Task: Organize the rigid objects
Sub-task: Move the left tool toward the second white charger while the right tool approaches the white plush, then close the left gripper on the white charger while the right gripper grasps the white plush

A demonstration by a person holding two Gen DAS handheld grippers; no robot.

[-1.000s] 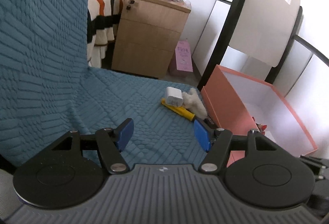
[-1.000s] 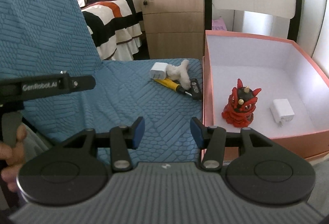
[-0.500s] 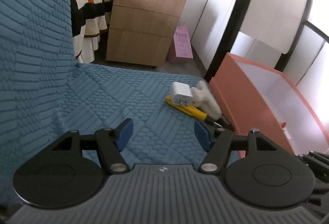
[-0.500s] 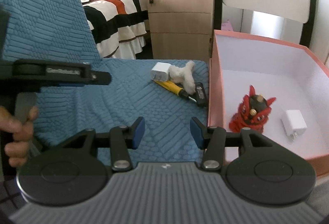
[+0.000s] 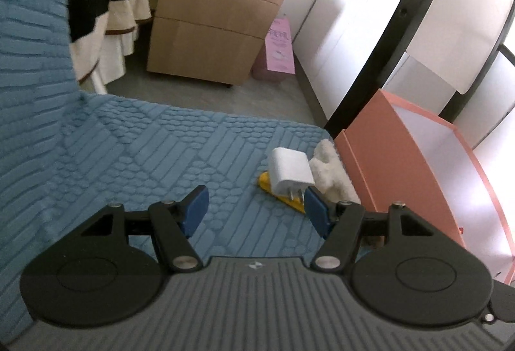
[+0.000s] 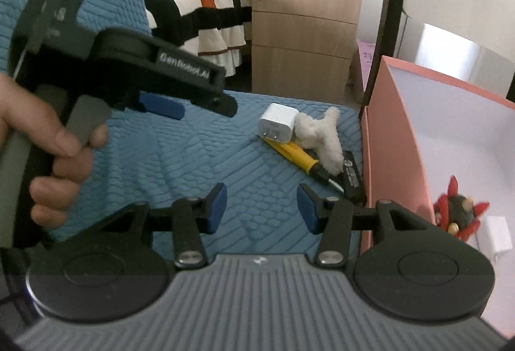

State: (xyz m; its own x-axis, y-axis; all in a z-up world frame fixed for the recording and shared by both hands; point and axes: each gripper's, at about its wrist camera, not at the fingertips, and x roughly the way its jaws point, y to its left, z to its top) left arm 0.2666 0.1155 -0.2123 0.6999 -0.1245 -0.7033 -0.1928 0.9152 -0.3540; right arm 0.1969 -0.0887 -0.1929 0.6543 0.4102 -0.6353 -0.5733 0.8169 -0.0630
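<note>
Charger (image 5: 291,171), a white, smooth, rounded plastic block, lies on the quilted blue cover (image 5: 145,157) with its two metal prongs pointing at about 6 o'clock in the left wrist view, toward the left gripper (image 5: 256,212); its long axis runs from 12 to 6. In the right wrist view the same charger (image 6: 277,123) shows its prongs aimed toward 7 o'clock. It rests on the yellow handle of a screwdriver (image 6: 297,156), a slim rod whose long axis runs from 10 to 4 o'clock, dark tip toward the box (image 6: 396,151). A fluffy white plush (image 6: 318,138) touches the charger at its 3 o'clock side, and a flat black bar (image 6: 352,177) lies just beside the box wall. The box is salmon-pink card with a pale lining; inside it stand a red figure (image 6: 458,215) with spiky horns and a second white block (image 6: 497,233), at 4 o'clock of the right view. The left gripper's blue pads (image 5: 194,211) stand wide apart, empty, the charger just beyond the right pad. The right gripper (image 6: 260,209) is likewise spread and empty, low over the cover. A hand (image 6: 51,145) grips the left tool's handle at 9 o'clock.
</note>
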